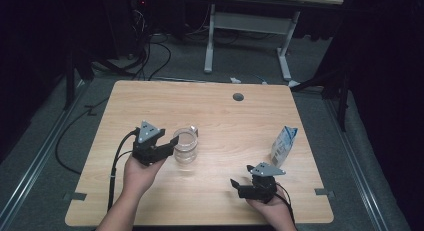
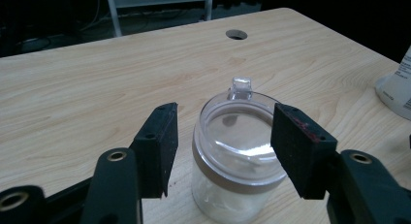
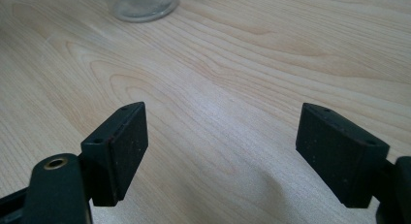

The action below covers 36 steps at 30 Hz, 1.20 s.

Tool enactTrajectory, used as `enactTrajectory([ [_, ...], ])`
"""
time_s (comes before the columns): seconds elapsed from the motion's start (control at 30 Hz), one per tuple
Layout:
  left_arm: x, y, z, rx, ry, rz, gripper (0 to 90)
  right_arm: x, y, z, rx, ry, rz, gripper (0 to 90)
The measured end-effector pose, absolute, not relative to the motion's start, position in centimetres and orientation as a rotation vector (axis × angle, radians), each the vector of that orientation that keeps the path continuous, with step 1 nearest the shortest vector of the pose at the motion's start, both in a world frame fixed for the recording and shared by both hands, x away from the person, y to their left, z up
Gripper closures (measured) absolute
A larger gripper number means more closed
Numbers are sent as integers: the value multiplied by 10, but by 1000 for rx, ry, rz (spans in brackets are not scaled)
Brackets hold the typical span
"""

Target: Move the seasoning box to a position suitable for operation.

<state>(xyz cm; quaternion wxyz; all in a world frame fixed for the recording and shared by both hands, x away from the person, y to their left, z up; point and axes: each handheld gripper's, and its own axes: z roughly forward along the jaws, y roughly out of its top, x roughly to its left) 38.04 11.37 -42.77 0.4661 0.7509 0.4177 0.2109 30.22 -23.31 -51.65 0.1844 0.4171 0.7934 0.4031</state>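
Straddling the lidded jar (image 2: 237,156), the left gripper (image 2: 224,149) stands spread, pads not yet pressing; squeezing comes next. Right gripper (image 3: 220,153) waits beside the jar, spread and empty.

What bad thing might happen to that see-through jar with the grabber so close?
The left gripper has its jaws open either side of the lidded clear jar, not clearly pressing. A squeeze on the smooth lid might slip and tip it. The jar could also slide toward the small carton.

Clear lidded jar (image 1: 185,146) upright on table, mid-left.
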Motion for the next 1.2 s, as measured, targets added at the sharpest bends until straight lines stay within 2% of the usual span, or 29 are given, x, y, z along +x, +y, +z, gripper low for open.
enactTrajectory([
  [0.23, 395, 102, -425, 1883, 1021, 543, 435, 302, -235, -516, 1175, 2230, 1144, 192],
  [0.53, 418, 89, -425, 1906, 1044, 500, 444, 301, -233, -516, 1169, 2238, 1143, 189],
  [0.87, 433, 79, -428, 1933, 1080, 512, 466, 301, -231, -517, 1164, 2246, 1136, 189],
  [1.0, 439, 76, -429, 1929, 1093, 488, 518, 301, -231, -517, 1162, 2246, 1139, 187],
  [1.1, 443, 70, -430, 1956, 1101, 512, 513, 301, -232, -516, 1158, 2243, 1143, 187],
  [1.2, 445, 68, -429, 1966, 1097, 518, 554, 301, -231, -516, 1162, 2245, 1142, 187],
])
